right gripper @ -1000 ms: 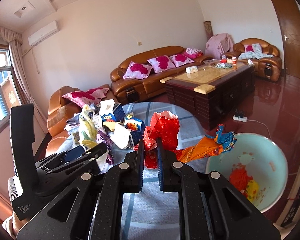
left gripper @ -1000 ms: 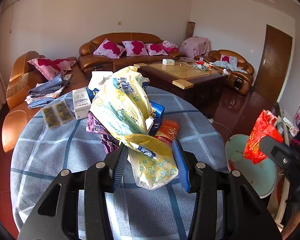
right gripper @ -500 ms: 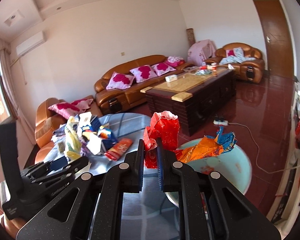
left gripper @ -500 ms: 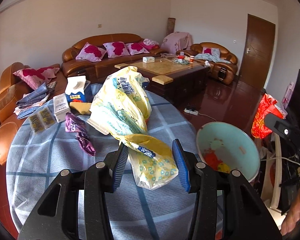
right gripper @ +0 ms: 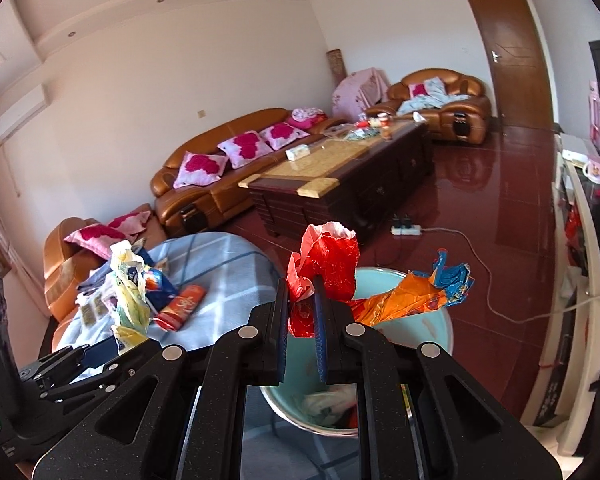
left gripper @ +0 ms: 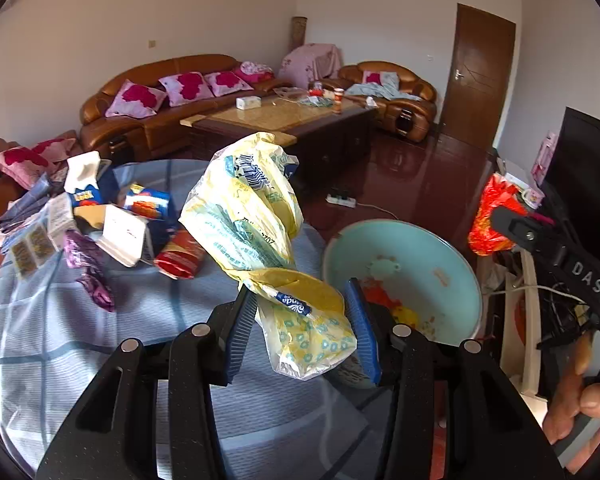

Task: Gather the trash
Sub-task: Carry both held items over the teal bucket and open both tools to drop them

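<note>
My left gripper (left gripper: 302,304) is shut on a crumpled yellow plastic bag (left gripper: 244,216), held above the table's right edge, close to a pale blue bin (left gripper: 428,248) with some trash inside. My right gripper (right gripper: 302,298) is shut on a red wrapper (right gripper: 328,256), and an orange and blue wrapper (right gripper: 416,296) sticks out to its right. Both hang over the blue bin (right gripper: 436,320). In the left wrist view the right gripper's red wrapper (left gripper: 492,216) shows at the far right. The left gripper with the yellow bag (right gripper: 128,296) appears at the left of the right wrist view.
A round table with a blue checked cloth (left gripper: 60,328) carries more trash: a red packet (left gripper: 180,256), a purple wrapper (left gripper: 88,268), boxes (left gripper: 148,204) and a white booklet (left gripper: 124,236). A dark coffee table (right gripper: 340,176), brown sofas (right gripper: 220,168) and a power strip (right gripper: 406,230) lie beyond.
Both grippers have swung right, away from the table's middle toward the blue bin, each keeping its load. The right gripper's wrappers now hang over the bin.
</note>
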Tool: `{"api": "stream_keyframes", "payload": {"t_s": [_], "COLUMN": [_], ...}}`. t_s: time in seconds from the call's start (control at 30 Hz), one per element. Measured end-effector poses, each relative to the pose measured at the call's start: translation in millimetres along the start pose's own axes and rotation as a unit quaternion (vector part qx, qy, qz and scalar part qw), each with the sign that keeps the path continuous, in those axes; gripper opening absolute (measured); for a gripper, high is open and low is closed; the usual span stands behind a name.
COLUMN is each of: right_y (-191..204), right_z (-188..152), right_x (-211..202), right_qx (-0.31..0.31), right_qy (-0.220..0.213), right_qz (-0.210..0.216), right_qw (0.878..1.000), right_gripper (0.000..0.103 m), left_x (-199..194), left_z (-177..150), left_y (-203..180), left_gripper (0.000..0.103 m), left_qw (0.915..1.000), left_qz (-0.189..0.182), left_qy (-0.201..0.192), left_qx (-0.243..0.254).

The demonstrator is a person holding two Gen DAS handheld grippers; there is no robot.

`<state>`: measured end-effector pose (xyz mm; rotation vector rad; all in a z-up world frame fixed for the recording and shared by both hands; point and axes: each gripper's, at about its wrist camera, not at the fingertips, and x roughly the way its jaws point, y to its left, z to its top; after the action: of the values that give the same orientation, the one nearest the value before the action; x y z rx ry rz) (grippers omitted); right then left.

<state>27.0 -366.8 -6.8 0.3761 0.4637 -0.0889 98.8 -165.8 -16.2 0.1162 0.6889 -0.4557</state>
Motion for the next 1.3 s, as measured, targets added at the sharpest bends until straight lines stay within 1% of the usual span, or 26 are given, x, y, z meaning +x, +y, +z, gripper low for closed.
{"api": "stream_keyframes", "payload": {"t_s": [0.17,0.23,0.37,0.43,0.6,0.73,0.8,0.83,0.87,0.9,0.93,0.97,1.13,1.23,1.3], "right_y": [-18.0,-24.7,-39.9,-46.5,-60.5,-63.1,-62.5,-63.3,-62.7,-63.0,-64.0,-65.3,-65.9,-60.6,-54.2], "right_z": [-5.8,-7.6,-13.6,-16.7,-22.1,-22.7,-21.7,-21.6,-21.1,-21.2,-21.1,-20.3,-14.4,-11.8,-11.3], "right_x": [12.5,16.7,26.5,30.4,40.5,46.2,47.7,47.4,47.3,46.9,45.7,44.4,32.9,27.4,24.6], "right_qx": [0.018,0.022,0.042,0.05,0.067,0.066,0.062,0.063,0.063,0.063,0.062,0.063,0.069,0.06,0.049], "right_qy": [0.017,0.024,0.038,0.043,0.057,0.065,0.066,0.066,0.065,0.064,0.062,0.059,0.037,0.024,0.015], "right_qz": [-0.013,-0.019,-0.03,-0.035,-0.037,-0.033,-0.032,-0.032,-0.031,-0.032,-0.033,-0.035,-0.034,-0.034,-0.034], "right_qw": [1.0,0.999,0.998,0.997,0.995,0.995,0.995,0.995,0.995,0.995,0.996,0.996,0.996,0.997,0.998], "right_gripper": [0.012,0.012,0.012,0.012,0.012,0.013,0.018,0.018,0.022,0.024,0.024,0.024,0.027,0.036,0.045], "left_x": [19.0,28.9,46.4,54.6,75.0,83.3,85.1,85.5,85.2,84.0,83.2,81.9,74.5,66.8,60.5], "left_z": [-2.5,-3.6,-7.5,-8.4,-15.0,-16.6,-16.7,-16.6,-16.2,-15.2,-14.7,-14.2,-10.4,-7.7,-5.8], "left_y": [-26.1,-37.6,-61.6,-68.6,-79.2,-83.4,-84.0,-84.0,-83.5,-81.5,-79.9,-78.3,-64.7,-59.6,-57.0], "left_gripper": [0.045,0.045,0.045,0.045,0.045,0.046,0.049,0.051,0.057,0.06,0.066,0.069,0.074,0.079,0.081], "left_qw": [0.9992,0.9984,0.9964,0.9955,0.9939,0.9932,0.9933,0.9933,0.9934,0.9938,0.9942,0.9946,0.9965,0.9977,0.9982], "left_qz": [-0.017,-0.031,-0.047,-0.054,-0.05,-0.047,-0.045,-0.044,-0.044,-0.041,-0.037,-0.033,-0.022,-0.013,-0.009], "left_qy": [0.018,0.028,0.041,0.049,0.069,0.078,0.078,0.079,0.079,0.078,0.075,0.073,0.067,0.055,0.044], "left_qx": [0.031,0.037,0.058,0.061,0.07,0.072,0.073,0.072,0.07,0.068,0.067,0.065,0.044,0.039,0.04]}}
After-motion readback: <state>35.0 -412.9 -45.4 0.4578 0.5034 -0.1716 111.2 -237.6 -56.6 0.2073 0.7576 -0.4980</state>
